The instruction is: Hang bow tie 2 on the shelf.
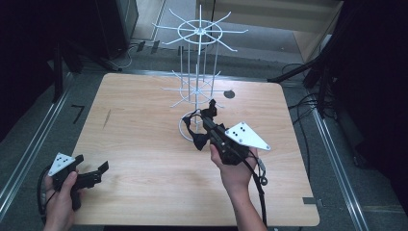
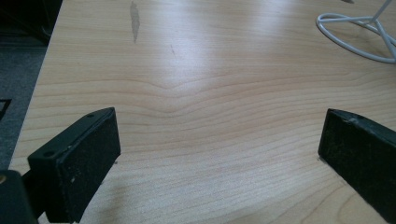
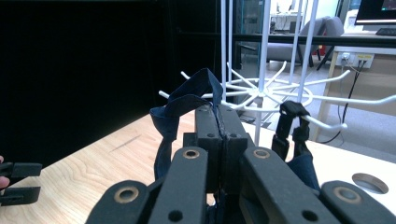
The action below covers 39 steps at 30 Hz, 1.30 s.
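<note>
A white wire rack (image 1: 197, 72) with two tiers of hook arms stands at the table's far middle. My right gripper (image 1: 210, 109) is raised in front of it, shut on a dark blue strap (image 1: 198, 137). In the right gripper view the jaws (image 3: 219, 126) pinch the strap (image 3: 184, 100), which loops up to their left. Its black buckle (image 3: 292, 126) hangs at the right, beside a lower hook arm (image 3: 322, 122); I cannot tell whether they touch. My left gripper (image 1: 91, 162) rests at the table's near left, open with bare wood between its jaws (image 2: 219, 144).
The rack's round wire base (image 2: 355, 46) sits on the wooden table (image 1: 144, 144). A round cable hole (image 1: 229, 94) lies right of the rack. Dark stands and cables (image 1: 308, 101) surround the table on the floor.
</note>
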Each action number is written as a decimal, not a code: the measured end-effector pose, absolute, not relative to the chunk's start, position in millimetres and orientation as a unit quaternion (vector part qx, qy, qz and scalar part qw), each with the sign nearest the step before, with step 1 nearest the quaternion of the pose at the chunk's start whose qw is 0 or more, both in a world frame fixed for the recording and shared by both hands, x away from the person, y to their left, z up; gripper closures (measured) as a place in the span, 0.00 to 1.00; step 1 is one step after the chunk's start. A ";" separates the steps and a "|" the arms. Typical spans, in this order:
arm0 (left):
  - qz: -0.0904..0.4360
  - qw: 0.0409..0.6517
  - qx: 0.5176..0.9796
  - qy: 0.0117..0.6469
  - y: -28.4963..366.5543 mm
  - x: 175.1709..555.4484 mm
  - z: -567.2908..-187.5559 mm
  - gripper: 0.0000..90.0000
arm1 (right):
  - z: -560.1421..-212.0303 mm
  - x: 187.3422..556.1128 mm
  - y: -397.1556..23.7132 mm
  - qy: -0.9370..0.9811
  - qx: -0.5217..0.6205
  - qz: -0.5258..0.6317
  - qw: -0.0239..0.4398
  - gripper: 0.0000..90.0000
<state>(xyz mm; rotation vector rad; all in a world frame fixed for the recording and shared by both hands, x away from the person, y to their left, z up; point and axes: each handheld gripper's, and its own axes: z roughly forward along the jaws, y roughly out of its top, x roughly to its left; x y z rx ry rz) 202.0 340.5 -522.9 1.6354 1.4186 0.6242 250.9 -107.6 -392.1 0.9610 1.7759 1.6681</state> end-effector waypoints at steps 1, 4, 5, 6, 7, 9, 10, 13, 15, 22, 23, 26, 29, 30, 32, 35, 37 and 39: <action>0.250 0.430 0.656 0.568 340.6 201.9 -522.8 0.00 | -391.1 252.8 -106.2 0.654 0.355 0.616 0.258 1.00; 0.251 0.430 0.656 0.568 340.6 201.9 -522.8 0.00 | -391.4 257.1 -105.1 0.653 0.360 0.614 0.258 1.00; 0.251 0.430 0.656 0.567 340.8 201.9 -522.8 0.00 | -391.6 258.4 -104.9 0.652 0.363 0.614 0.257 1.00; 0.251 0.430 0.656 0.567 340.8 202.0 -522.8 0.00 | -391.8 260.2 -105.0 0.652 0.363 0.614 0.258 1.00; 0.250 0.430 0.656 0.568 340.8 202.0 -522.8 0.00 | -391.9 261.4 -104.4 0.651 0.365 0.614 0.256 1.00; 0.250 0.430 0.655 0.568 340.6 202.0 -522.9 0.00 | -392.5 264.1 -103.5 0.652 0.365 0.613 0.258 1.00; 0.250 0.430 0.656 0.568 340.7 202.0 -522.8 0.00 | -392.9 265.0 -102.8 0.652 0.367 0.612 0.257 1.00; 0.250 0.430 0.656 0.568 340.7 201.9 -522.8 0.00 | -394.9 268.5 -101.9 0.653 0.371 0.608 0.257 1.00; 0.251 0.430 0.655 0.568 340.6 201.9 -522.9 0.00 | -396.6 270.6 -101.6 0.653 0.375 0.607 0.255 1.00; 0.252 0.431 0.655 0.567 340.5 201.9 -522.9 0.00 | -404.7 278.3 -101.1 0.652 0.389 0.599 0.253 1.00; 0.252 0.430 0.656 0.567 340.5 201.9 -522.9 0.00 | -406.0 279.5 -101.1 0.652 0.391 0.598 0.254 1.00; 0.252 0.431 0.655 0.567 340.4 201.9 -522.9 0.00 | -411.0 283.8 -100.4 0.652 0.396 0.592 0.258 1.00; 0.253 0.431 0.655 0.567 340.2 202.0 -523.0 0.00 | -415.2 287.8 -99.3 0.650 0.404 0.588 0.262 1.00; 0.253 0.431 0.655 0.567 340.2 202.0 -523.0 0.00 | -416.7 289.4 -99.2 0.648 0.407 0.588 0.262 1.00; 0.253 0.431 0.655 0.566 340.2 202.0 -523.0 0.00 | -417.9 290.9 -99.2 0.647 0.410 0.588 0.261 1.00; 0.252 0.431 0.656 0.566 340.3 202.0 -523.0 0.00 | -422.6 296.5 -98.9 0.643 0.420 0.585 0.259 1.00; 0.252 0.431 0.656 0.566 340.3 202.0 -523.0 0.00 | -424.5 299.5 -98.3 0.645 0.422 0.582 0.259 1.00; 0.252 0.431 0.656 0.566 340.2 201.9 -523.0 0.00 | -426.0 302.1 -98.4 0.646 0.425 0.580 0.257 1.00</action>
